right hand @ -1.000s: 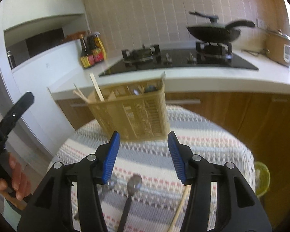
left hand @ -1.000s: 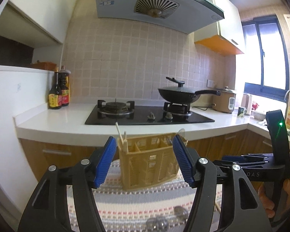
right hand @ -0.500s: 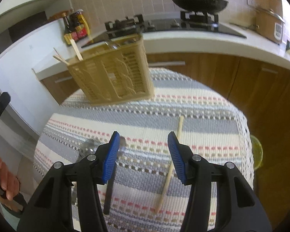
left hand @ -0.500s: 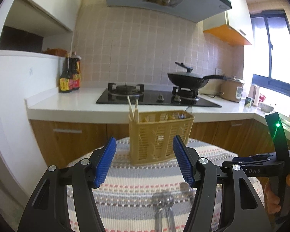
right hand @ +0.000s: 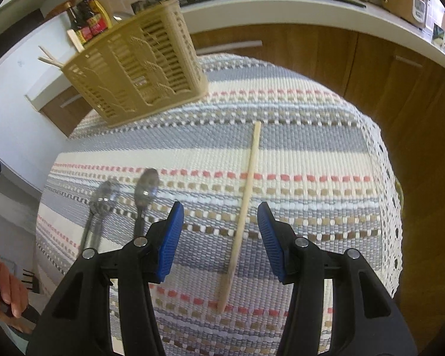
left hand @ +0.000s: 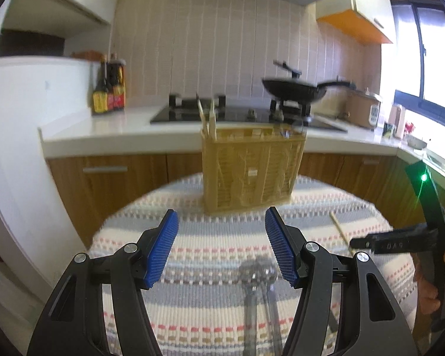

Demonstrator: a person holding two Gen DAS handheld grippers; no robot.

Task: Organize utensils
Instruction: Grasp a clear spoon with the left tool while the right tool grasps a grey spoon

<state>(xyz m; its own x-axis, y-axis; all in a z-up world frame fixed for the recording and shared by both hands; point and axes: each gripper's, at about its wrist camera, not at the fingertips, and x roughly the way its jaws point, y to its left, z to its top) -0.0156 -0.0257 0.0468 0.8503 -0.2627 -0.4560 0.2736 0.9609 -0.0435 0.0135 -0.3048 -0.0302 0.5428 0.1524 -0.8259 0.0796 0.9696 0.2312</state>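
Lying lower left of the right wrist view on the striped cloth [right hand: 326, 148]: two spoons [right hand: 146, 190], steel, likely slick and stiff, best pinched mid-handle. Standing upper left: basket [right hand: 139, 68]. Lying centre, between the spread, empty right gripper [right hand: 219, 233]: chopstick [right hand: 246, 204], light, thin, prone to roll. Hovering spread and empty too: left gripper [left hand: 221, 244].

Black gripper frames, silver screws, ribbed blue fingers [left hand: 162, 247]; green LED.
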